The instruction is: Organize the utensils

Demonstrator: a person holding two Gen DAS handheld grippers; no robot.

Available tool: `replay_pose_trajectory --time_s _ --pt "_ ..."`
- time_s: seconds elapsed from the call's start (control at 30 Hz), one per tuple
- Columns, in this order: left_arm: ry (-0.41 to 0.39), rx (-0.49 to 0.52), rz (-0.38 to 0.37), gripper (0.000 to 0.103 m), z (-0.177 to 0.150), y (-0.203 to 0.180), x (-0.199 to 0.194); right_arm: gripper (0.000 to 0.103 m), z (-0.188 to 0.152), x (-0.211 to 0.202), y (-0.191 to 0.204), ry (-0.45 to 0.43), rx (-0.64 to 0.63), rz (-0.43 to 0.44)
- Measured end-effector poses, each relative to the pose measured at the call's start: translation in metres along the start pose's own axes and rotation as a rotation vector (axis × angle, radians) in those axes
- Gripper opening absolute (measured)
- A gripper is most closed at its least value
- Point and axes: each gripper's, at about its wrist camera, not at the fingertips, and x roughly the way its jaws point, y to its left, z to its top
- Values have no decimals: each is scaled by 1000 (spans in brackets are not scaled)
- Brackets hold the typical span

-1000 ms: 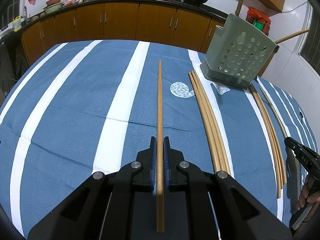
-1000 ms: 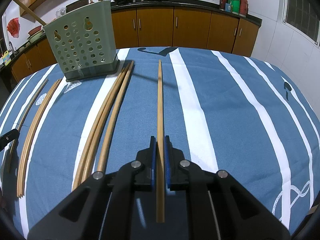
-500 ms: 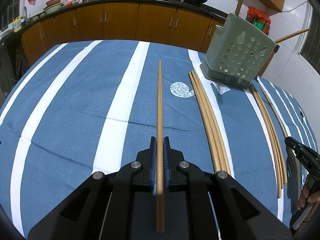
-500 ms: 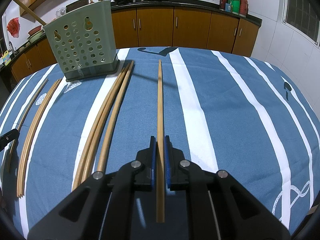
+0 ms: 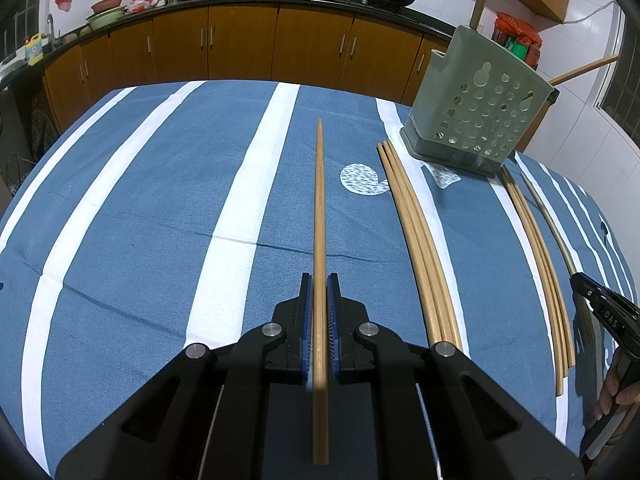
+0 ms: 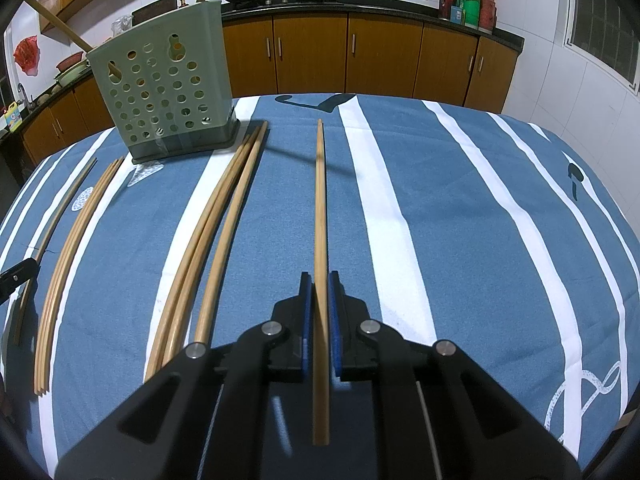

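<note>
Wooden chopsticks are clamped lengthwise, one in the left gripper (image 5: 319,294) and one in the right gripper (image 6: 319,294). Each chopstick should be tilted upright before being lowered into the green perforated holder (image 6: 164,92) ahead of the fingers, where two sticks already lean.

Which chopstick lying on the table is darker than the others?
The thin dark chopstick lying alone just outside the pair, farthest from the trio; those are pale bamboo.
</note>
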Motion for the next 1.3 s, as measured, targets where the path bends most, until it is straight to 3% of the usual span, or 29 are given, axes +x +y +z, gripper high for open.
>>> replay_pose_trajectory --time_s 0.53,0.6,0.97,1.3 --pt "13 86 38 8 -12 -5 -10 8 -5 -7 -6 7 20 41" --pt "12 89 31 8 -9 -7 -12 8 1 -19 -8 -32 27 45" --pt "-256 101 -27 8 45 -21 -100 8 46 -105 -14 -318 41 65" --pt "-330 86 -75 8 79 -29 -121 8 71 -133 -12 -419 38 98"
